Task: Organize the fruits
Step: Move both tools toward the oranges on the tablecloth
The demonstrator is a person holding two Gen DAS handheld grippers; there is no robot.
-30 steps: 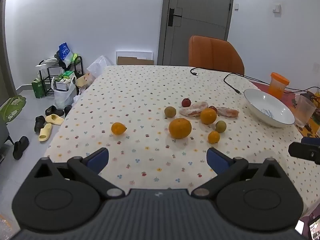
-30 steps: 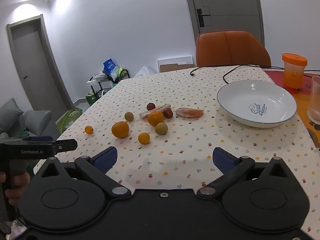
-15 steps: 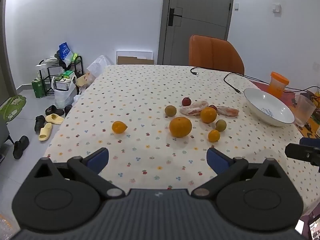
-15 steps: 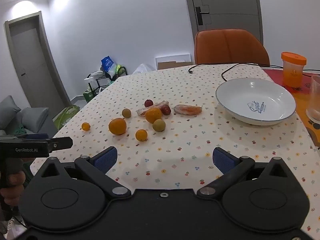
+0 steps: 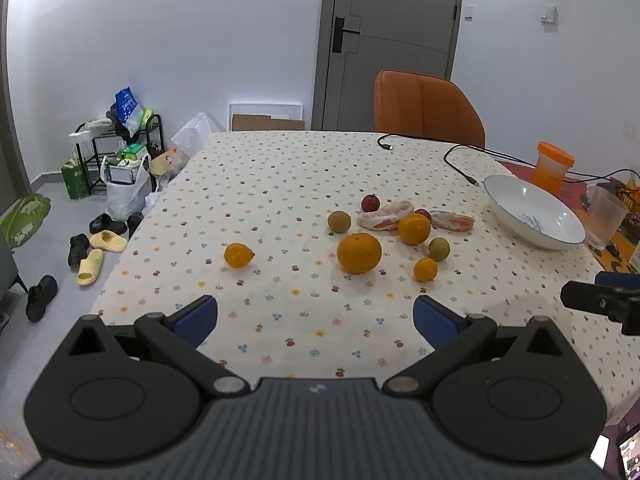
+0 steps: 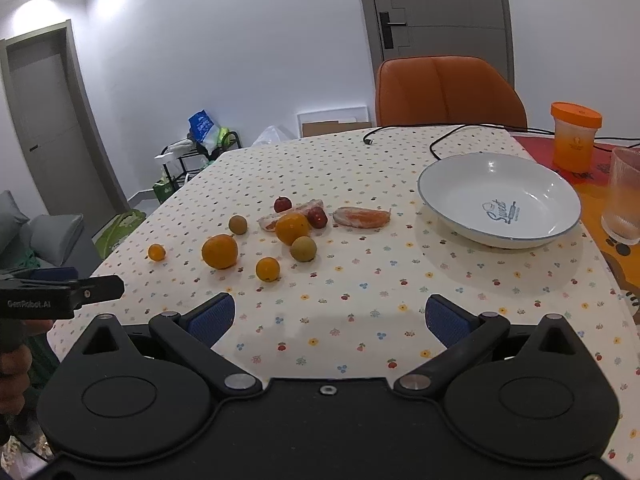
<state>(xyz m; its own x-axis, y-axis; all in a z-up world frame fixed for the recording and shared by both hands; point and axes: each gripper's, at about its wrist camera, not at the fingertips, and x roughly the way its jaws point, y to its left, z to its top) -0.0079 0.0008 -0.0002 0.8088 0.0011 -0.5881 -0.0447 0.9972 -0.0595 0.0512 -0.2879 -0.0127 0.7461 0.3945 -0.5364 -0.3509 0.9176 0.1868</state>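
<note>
I hold both tongs, left (image 5: 315,315) and right (image 6: 330,318), wide apart and empty above the counter (image 5: 280,184), fruit (image 5: 359,253) scattered beside the white bowl (image 6: 448,200).

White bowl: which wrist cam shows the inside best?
Right wrist view. The white bowl sits close and is seen from above, so the whole rim and the blue print on its bare floor show. In the left wrist view the bowl lies far right, foreshortened, its print only a blur.

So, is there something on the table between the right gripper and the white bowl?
No. In the right wrist view, only bare flowered tablecloth lies between the open right gripper and the white bowl.
</note>
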